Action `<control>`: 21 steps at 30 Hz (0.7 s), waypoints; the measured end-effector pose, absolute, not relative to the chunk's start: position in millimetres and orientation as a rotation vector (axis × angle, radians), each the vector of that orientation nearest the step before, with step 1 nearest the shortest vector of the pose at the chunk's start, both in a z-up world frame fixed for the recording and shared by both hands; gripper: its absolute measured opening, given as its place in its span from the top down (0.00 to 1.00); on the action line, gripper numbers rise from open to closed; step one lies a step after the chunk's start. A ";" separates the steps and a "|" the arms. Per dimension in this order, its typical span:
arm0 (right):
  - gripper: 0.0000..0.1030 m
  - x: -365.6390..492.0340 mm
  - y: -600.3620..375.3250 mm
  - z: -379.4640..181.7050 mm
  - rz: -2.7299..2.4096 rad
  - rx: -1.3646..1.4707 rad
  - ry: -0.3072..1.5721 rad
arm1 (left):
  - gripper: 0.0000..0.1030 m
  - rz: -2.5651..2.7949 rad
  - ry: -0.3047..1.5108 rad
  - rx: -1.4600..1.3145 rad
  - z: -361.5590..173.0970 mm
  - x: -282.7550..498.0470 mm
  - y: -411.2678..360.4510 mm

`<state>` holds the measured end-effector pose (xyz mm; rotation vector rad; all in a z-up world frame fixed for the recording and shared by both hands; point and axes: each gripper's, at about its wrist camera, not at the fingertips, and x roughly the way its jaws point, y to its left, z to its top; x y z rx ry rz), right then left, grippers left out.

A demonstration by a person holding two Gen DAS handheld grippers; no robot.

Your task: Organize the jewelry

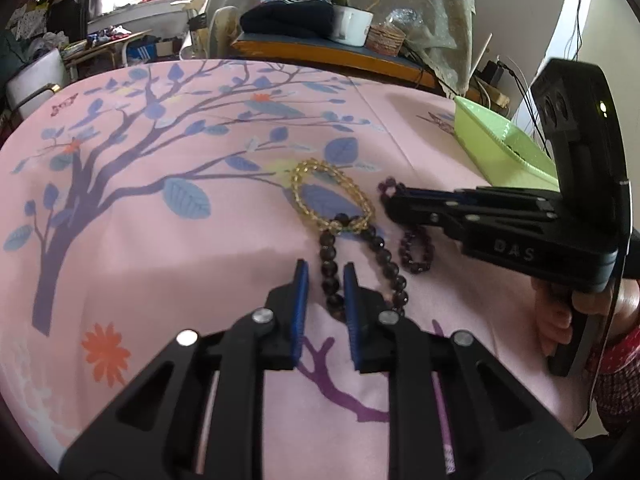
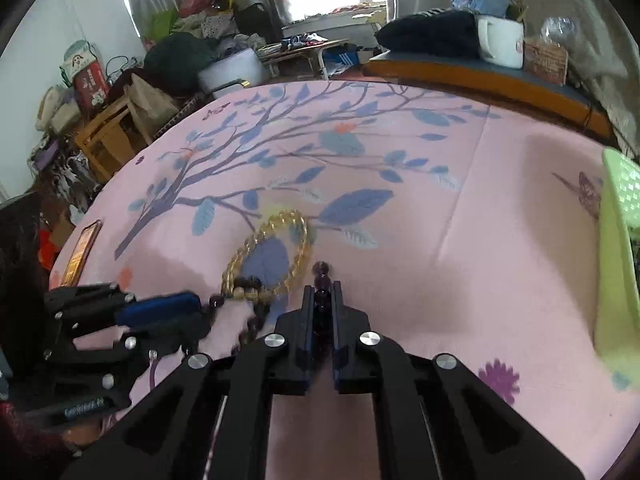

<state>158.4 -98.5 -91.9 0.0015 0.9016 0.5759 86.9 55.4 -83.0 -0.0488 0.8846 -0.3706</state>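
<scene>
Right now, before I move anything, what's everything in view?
yellow bead bracelet: 1, amber, flat on cloth, centre.
dark bead bracelet: 1, smoky brown, overlapping the yellow one's near edge; one strand between the left fingers.
purple bead bracelet: 1, small beads, pinched by the right tool.
green tray: 1, lime, far right.
pink tablecloth: 1, tree print.
phone: 1, left edge of the cloth.
left hand-held gripper: black, blue pads, open.
right hand-held gripper: black, shut.
</scene>
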 end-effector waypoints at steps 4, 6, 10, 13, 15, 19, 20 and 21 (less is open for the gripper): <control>1.00 150.3 -111.9 -92.4 0.571 0.030 0.902 | 0.77 -0.359 0.844 -0.007 -72.3 84.7 56.8; 1.00 148.2 -116.7 -92.9 0.572 0.059 0.904 | 0.74 -0.387 0.838 0.001 -66.6 87.5 52.5; 1.00 147.5 -122.1 -94.4 0.575 0.109 0.909 | 0.64 -0.417 0.816 0.118 -58.0 100.4 26.9; 1.00 145.9 -120.6 -93.4 0.565 0.095 0.906 | 0.64 -0.425 0.817 0.193 -58.4 109.3 9.0; 1.00 145.4 -119.5 -93.1 0.562 0.089 0.905 | 0.65 -0.414 0.852 0.252 -66.7 119.1 -2.4; 1.00 144.4 -118.2 -92.7 0.558 0.081 0.903 | 0.82 -0.445 0.894 0.252 -79.1 131.9 -6.0; 1.00 144.7 -120.2 -93.1 0.561 0.093 0.905 | 0.94 -0.455 0.911 0.231 -78.5 136.4 -4.7; 1.00 144.9 -123.8 -93.5 0.562 0.111 0.907 | 0.94 -0.462 0.924 0.203 -77.4 140.1 -2.9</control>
